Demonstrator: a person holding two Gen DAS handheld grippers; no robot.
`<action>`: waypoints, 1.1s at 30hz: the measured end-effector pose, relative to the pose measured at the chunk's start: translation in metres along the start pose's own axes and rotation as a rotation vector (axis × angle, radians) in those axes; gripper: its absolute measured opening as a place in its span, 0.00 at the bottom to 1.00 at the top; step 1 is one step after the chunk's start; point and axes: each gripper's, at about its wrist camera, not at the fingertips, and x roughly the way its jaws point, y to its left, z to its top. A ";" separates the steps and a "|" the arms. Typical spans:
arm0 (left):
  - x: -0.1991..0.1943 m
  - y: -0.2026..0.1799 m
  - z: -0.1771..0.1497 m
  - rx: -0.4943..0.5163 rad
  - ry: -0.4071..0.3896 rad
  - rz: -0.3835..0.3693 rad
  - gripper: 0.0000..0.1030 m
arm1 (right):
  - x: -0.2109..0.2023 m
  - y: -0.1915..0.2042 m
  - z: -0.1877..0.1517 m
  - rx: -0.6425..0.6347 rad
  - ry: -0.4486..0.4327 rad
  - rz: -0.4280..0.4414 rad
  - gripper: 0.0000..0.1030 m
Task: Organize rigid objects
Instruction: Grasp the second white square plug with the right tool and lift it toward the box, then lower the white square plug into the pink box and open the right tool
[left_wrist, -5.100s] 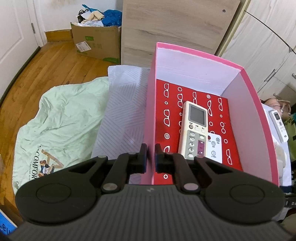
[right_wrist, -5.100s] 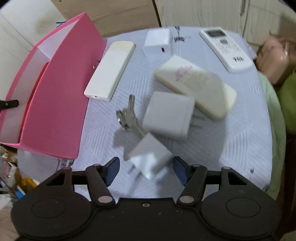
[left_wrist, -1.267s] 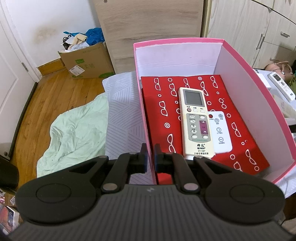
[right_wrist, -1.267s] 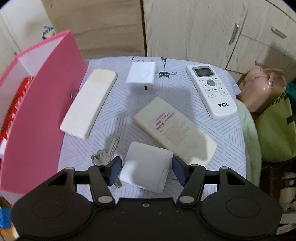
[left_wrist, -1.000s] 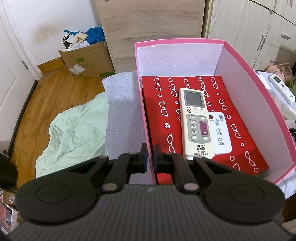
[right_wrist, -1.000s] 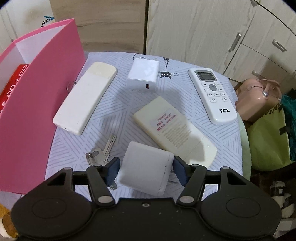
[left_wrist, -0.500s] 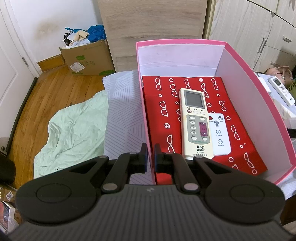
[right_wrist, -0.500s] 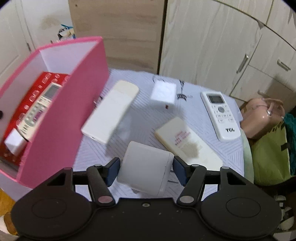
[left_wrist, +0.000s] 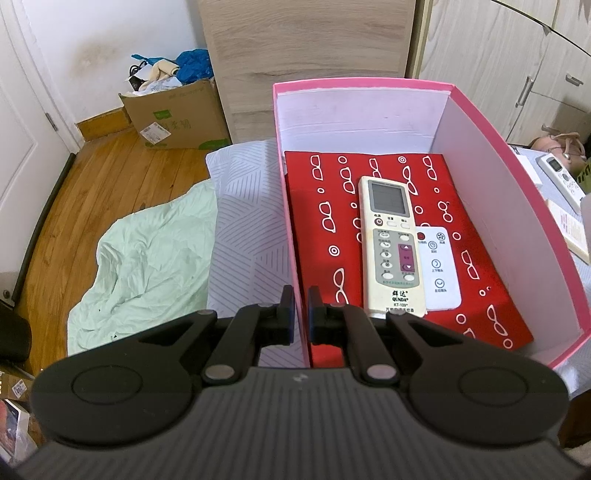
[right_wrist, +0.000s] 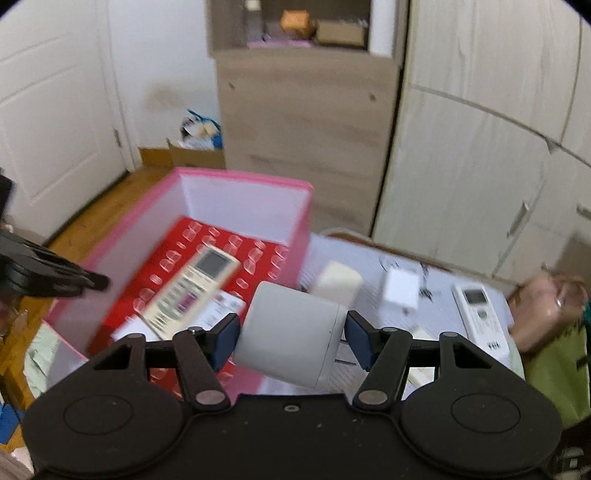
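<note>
Right gripper (right_wrist: 291, 338): fingers pinching a white charger block (right_wrist: 290, 332), held in the air above the near right corner of the pink box (right_wrist: 243, 177).
Left gripper (left_wrist: 301, 314): fingers pressed together on the box's left wall, near its front end.
Box contents: red patterned liner (left_wrist: 325, 236); cream remote (left_wrist: 391, 247) lying lengthwise; small white remote (left_wrist: 439, 269) just beside it, partly under its right edge.
Surface (right_wrist: 369, 254), right of box: a white adapter (right_wrist: 402, 290), a cream block (right_wrist: 338, 282), a white TCL-style remote (right_wrist: 480, 317), blurred.
Floor beyond: cardboard carton (left_wrist: 177, 118).

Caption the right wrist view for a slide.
Right tongs carry a white charger block above the table toward the pink box holding two remotes.
</note>
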 end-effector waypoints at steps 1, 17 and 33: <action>0.000 0.000 0.000 -0.004 0.001 -0.001 0.06 | -0.003 0.005 0.002 -0.006 -0.011 0.015 0.65; -0.002 0.001 -0.001 0.000 -0.002 -0.022 0.06 | 0.020 0.074 0.006 -0.079 0.060 0.210 0.65; -0.002 0.001 -0.001 0.002 -0.005 -0.030 0.06 | 0.084 0.068 0.001 -0.006 0.164 0.203 0.65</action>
